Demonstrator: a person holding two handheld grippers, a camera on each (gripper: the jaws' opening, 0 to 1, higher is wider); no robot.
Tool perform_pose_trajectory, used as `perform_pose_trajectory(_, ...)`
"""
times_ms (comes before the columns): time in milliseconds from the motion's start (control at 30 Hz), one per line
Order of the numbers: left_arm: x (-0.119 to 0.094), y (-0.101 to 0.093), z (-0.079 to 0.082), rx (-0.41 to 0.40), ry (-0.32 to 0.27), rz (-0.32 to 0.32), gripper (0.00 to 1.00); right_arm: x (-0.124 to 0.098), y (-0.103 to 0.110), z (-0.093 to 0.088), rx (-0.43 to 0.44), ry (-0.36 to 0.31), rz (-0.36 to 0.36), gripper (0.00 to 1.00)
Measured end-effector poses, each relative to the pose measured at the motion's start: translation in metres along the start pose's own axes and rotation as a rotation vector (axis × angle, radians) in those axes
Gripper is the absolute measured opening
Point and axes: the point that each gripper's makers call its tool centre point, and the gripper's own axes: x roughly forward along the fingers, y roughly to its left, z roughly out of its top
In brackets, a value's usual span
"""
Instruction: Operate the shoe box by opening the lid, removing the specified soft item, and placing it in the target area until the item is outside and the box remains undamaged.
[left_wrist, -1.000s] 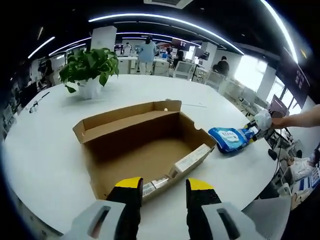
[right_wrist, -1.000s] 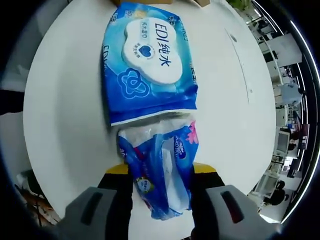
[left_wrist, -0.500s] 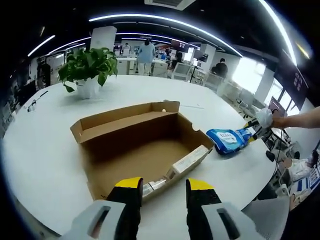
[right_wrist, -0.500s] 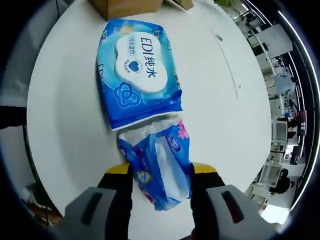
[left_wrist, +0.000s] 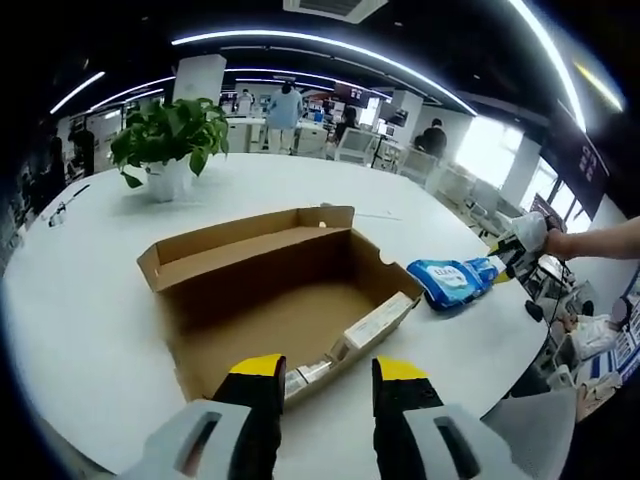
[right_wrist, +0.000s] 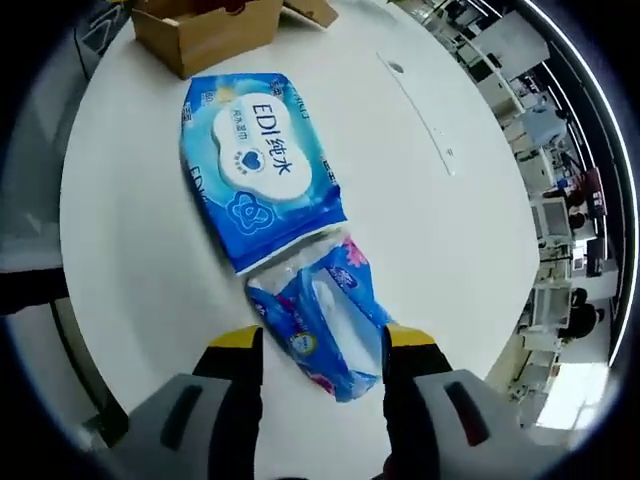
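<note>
Open-plan office, strip lights overhead, people at distant desks; a large round white table carries everything. Item one: brown corrugated cardboard shoe box, lid folded open, interior apparently empty, at the centre of the left gripper view, with a potted green plant in a white pot beyond it at 11 o'clock. Item two: large blue soft wipes pack with a white label, flat on the table outside the box, at 12 o'clock from the right gripper; in the left gripper view the same pack lies at 3 o'clock of the box, near the table edge. Item three: small blue-and-pink plastic tissue packet, one end touching the wipes pack, the other lying between the right gripper's yellow-tipped jaws; whether those jaws pinch it or merely flank it cannot be told. The left gripper hovers at the box's near edge, jaws parted with nothing between them. Step judged: placement of the removed soft goods, near complete. Next move calls for the right jaws to let go, if gripping at all, and lift straight off without dragging the packet; the box needs no further handling.
</note>
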Motion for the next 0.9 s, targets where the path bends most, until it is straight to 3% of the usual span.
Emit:
perform_pose_trajectory(267,-0.004,0.002,-0.005,0.004,-0.002,-0.018,0.35,-0.006,0.014,0.013,0.198,-0.075,0.004,0.47)
perform_pose_trajectory(533,-0.009,0.004,-0.010,0.009,-0.002,-0.031,0.35,-0.014,0.032,0.039,0.429,-0.209,0.047,0.47)
perform_pose_trajectory(667,-0.009,0.005,-0.011,0.011,-0.005,-0.035,0.35,-0.014,0.042,0.047,0.423,-0.210,0.055,0.47)
perform_pose_trajectory(900,-0.009,0.005,-0.010,0.006,-0.013,-0.042,0.35,-0.015,0.063,0.084,0.418,-0.264,0.098,0.48)
